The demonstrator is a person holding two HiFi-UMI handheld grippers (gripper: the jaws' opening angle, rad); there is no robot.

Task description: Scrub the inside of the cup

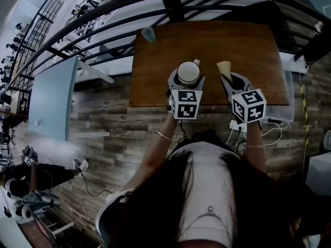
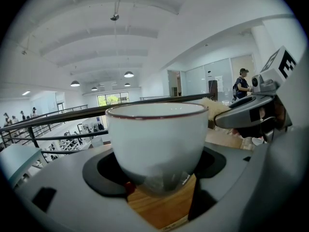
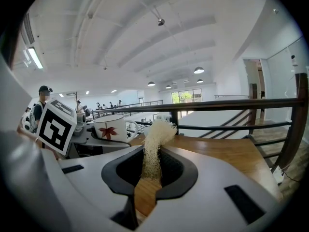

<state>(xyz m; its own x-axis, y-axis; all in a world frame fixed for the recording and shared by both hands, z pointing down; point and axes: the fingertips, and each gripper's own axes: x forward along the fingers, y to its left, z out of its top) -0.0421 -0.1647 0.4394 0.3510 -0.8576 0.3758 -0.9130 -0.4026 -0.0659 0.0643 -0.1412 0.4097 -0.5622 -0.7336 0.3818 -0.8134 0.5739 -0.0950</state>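
While the left tool (image 1: 186, 81) clamps its widely spread jaws on the white, red-rimmed cup (image 2: 157, 139) and holds it upright over the near edge of the wooden bench (image 1: 155, 66), the right tool (image 3: 149, 174) hangs just right of the cup, jaws pressed nearly together on a pale, fibrous scrubber (image 3: 153, 149). The scrubber's bushy tip stands up outside the cup, clear of its rim. Beyond the cup, off to its left, a small bluish tumbler (image 1: 148, 33) sits at the bench's far corner.
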